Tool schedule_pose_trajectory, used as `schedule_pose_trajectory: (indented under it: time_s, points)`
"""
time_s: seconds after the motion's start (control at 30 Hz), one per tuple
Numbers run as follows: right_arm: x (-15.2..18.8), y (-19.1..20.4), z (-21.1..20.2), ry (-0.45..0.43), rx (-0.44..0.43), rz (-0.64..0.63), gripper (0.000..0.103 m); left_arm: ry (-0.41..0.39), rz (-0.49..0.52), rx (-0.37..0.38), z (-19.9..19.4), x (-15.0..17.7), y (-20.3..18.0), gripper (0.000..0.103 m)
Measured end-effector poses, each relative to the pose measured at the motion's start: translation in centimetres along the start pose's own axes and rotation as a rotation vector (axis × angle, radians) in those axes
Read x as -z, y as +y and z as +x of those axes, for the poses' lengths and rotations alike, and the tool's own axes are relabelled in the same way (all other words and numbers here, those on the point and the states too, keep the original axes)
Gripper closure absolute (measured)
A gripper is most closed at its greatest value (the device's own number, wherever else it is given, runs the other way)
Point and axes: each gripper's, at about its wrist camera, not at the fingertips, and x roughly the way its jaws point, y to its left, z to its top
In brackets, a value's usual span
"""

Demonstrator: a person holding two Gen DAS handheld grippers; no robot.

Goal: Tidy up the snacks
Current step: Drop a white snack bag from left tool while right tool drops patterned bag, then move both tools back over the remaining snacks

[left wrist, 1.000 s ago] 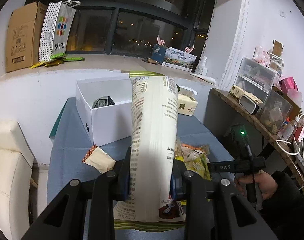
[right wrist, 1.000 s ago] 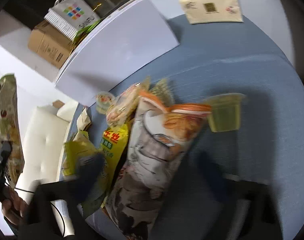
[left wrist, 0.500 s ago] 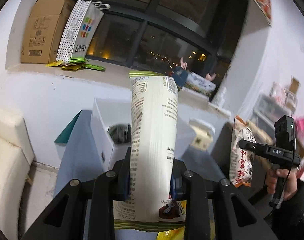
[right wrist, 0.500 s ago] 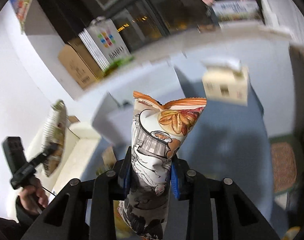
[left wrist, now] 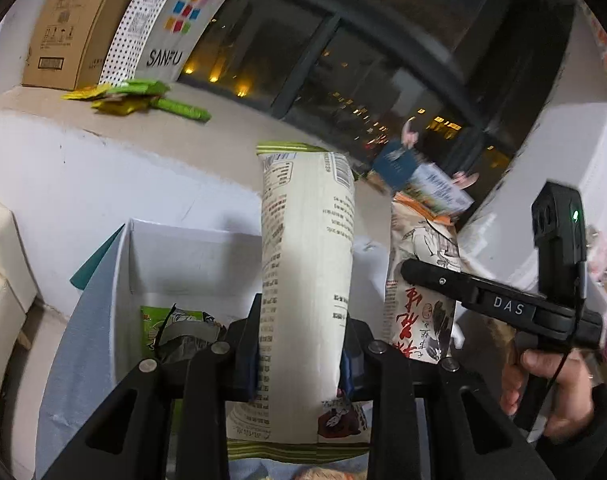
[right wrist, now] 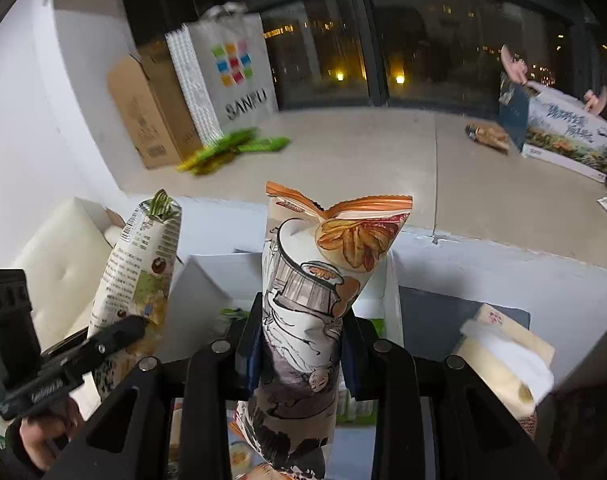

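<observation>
My left gripper (left wrist: 301, 344) is shut on a tall cream snack bag with a green top edge (left wrist: 307, 264), held upright above the white box (left wrist: 191, 256). My right gripper (right wrist: 301, 344) is shut on an orange-topped chip bag with a drawn figure (right wrist: 319, 280), also held upright near the box (right wrist: 219, 276). Each view shows the other gripper: the right one (left wrist: 483, 300) with its chip bag (left wrist: 419, 300), the left one (right wrist: 75, 356) with its cream bag (right wrist: 139, 272). Green and dark snack packs (left wrist: 179, 328) lie inside the box.
A window ledge (right wrist: 383, 152) behind the box holds a cardboard box (left wrist: 63, 24), a SANFU paper bag (left wrist: 175, 20), green packets (left wrist: 139, 96) and a printed flat box (right wrist: 563, 136). A tissue box (right wrist: 503, 360) stands at the right. A cream sofa (right wrist: 59, 264) is at the left.
The right gripper closed on the chip bag and lifted it off the table. Both grippers have moved toward the white box and now hold their bags side by side above it.
</observation>
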Motion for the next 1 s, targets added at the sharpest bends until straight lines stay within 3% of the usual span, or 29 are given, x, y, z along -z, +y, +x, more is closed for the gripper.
schedule_pose_trajectory:
  time_s: [0.03, 0.07, 0.1, 0.13, 0.17, 0.2, 0.23, 0.53, 0.7, 0.83, 1.0]
  points:
    - [-0.3, -0.2, 1.1, 0.023, 0.015, -0.014, 0.069, 0.008, 0.004, -0.014, 0.8, 0.0, -0.1, 0.057]
    - [-0.6, -0.4, 2.2, 0.048, 0.035, -0.034, 0.068, 0.022, 0.019, -0.034, 1.6, 0.1, -0.4, 0.025]
    - [-0.9, -0.6, 2.8, 0.057, 0.052, -0.044, 0.066, 0.033, 0.033, -0.051, 2.3, 0.4, -0.7, 0.008]
    - [-1.1, -0.8, 3.5, 0.069, 0.073, -0.049, 0.052, 0.026, 0.035, -0.065, 2.6, 0.6, -0.8, 0.000]
    - [-1.2, -1.1, 4.2, 0.095, 0.089, -0.041, 0.034, 0.025, 0.038, -0.067, 2.7, 0.8, -0.8, 0.000]
    - [-1.3, -1.3, 4.6, 0.102, 0.101, -0.026, 0.003, 0.029, 0.037, -0.063, 2.7, 0.9, -0.6, 0.000]
    - [-1.3, -1.4, 4.6, 0.092, 0.100, -0.020, 0.000, 0.037, 0.029, -0.059, 2.6, 1.0, -0.4, 0.000]
    - [0.3, -0.5, 1.6, 0.017, 0.074, -0.016, 0.000, 0.020, 0.078, -0.041, -1.3, 0.9, -0.5, 0.000]
    - [2.5, 0.4, -3.5, -0.055, 0.006, 0.004, 0.000, 0.002, 0.163, -0.013, -6.4, 2.3, -0.8, 0.000]
    - [6.4, 1.5, -8.9, -0.117, -0.041, 0.010, 0.000, -0.001, 0.267, 0.037, -10.5, 4.7, -1.2, 0.000]
    - [14.3, 2.8, -14.3, -0.172, -0.039, 0.025, 0.000, 0.073, 0.336, 0.069, -13.4, 9.3, -0.8, 0.000]
